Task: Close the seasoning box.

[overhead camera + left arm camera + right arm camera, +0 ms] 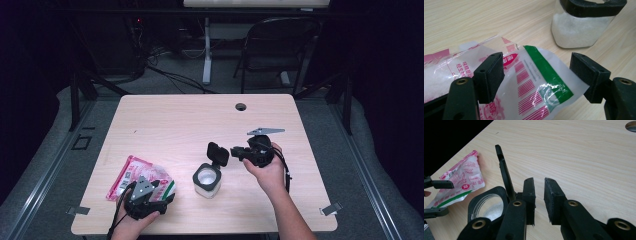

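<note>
A pink and white bag (134, 175) of white powder lies flat at the table's front left. My left gripper (167, 189) hovers over its green-striped end, open. In the left gripper view the jaws (536, 66) stand wide on either side of the bag (529, 75), not touching it. A clear jar (207, 181) with white powder stands mid-table, its black flip lid (218, 153) upright. My right gripper (236, 151) sits just right of the lid. Its jaws (539, 183) stand a narrow gap apart with nothing between them, the lid (503, 170) beside the left jaw.
The wooden table (190, 120) has a cable hole (241, 106) near its far edge. A folding chair (280, 45) and a desk leg stand on the floor beyond. The jar (579, 30) stands close behind the bag's corner.
</note>
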{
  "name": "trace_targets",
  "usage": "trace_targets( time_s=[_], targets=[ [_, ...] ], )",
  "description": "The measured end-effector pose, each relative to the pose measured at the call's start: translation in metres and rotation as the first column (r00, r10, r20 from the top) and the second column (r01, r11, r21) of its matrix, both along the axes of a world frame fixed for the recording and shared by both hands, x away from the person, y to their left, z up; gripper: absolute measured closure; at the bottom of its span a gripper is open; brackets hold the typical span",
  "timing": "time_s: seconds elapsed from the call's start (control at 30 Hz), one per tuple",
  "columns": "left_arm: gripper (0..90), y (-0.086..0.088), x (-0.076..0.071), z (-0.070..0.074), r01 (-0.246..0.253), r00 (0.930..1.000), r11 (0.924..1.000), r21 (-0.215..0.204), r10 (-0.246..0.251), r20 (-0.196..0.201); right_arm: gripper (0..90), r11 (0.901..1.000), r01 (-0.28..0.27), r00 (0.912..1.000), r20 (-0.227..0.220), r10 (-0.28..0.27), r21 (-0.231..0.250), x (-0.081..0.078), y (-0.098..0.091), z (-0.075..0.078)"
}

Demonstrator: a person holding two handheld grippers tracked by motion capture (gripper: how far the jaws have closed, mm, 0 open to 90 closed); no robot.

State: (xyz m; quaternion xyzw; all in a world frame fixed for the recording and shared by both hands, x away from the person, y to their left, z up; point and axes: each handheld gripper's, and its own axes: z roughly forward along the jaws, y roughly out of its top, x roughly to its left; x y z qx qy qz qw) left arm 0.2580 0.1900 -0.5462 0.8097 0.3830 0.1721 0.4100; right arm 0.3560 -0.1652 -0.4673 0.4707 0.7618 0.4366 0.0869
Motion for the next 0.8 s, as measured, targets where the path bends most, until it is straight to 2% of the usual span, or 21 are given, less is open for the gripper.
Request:
trace_targets(
  time_s=[0.07, 0.17, 0.37, 0.5, 0.63, 0.8],
  targets=[
    [28.3, -0.002, -0.002, 0.001, 0.001, 1.0, 0.9999, -0.013, -0.001, -0.004, 79.2, 1.0, -0.002, 1.0, -0.001, 0.002, 0.003, 0.0, 0.0, 0.0],
    [29.0, -0.004, -0.004, 0.005, 0.007, 1.0, 1.0, -0.004, -0.007, 0.002, 79.2, 1.0, -0.004, 1.0, -0.002, 0.004, 0.004, 0.0, 0.001, 0.001],
    [29.4, -0.004, -0.007, 0.011, 0.008, 1.0, 0.9992, -0.039, -0.008, 0.005, 79.3, 1.0, 0.002, 1.0, 0.001, -0.002, 0.003, 0.001, 0.002, 0.0],
    [29.9, 0.0, -0.008, 0.013, 0.008, 0.9999, 0.9996, -0.028, -0.008, 0.015, 79.5, 1.0, 0.0, 1.0, 0.002, 0.0, 0.009, 0.002, 0.002, 0.0],
    [31.0, 0.006, -0.007, 0.014, -0.014, 0.9997, 0.9995, -0.029, 0.015, 0.02, 79.5, 1.0, -0.006, 1.0, 0.0, 0.006, 0.0, 0.002, 0.003, 0.0],
    [31.9, 0.015, -0.007, 0.019, -0.043, 0.9988, 0.9974, -0.058, 0.044, 0.021, 79.5, 1.0, -0.006, 1.0, 0.006, 0.006, 0.006, 0.001, 0.004, 0.001]
  ],
)
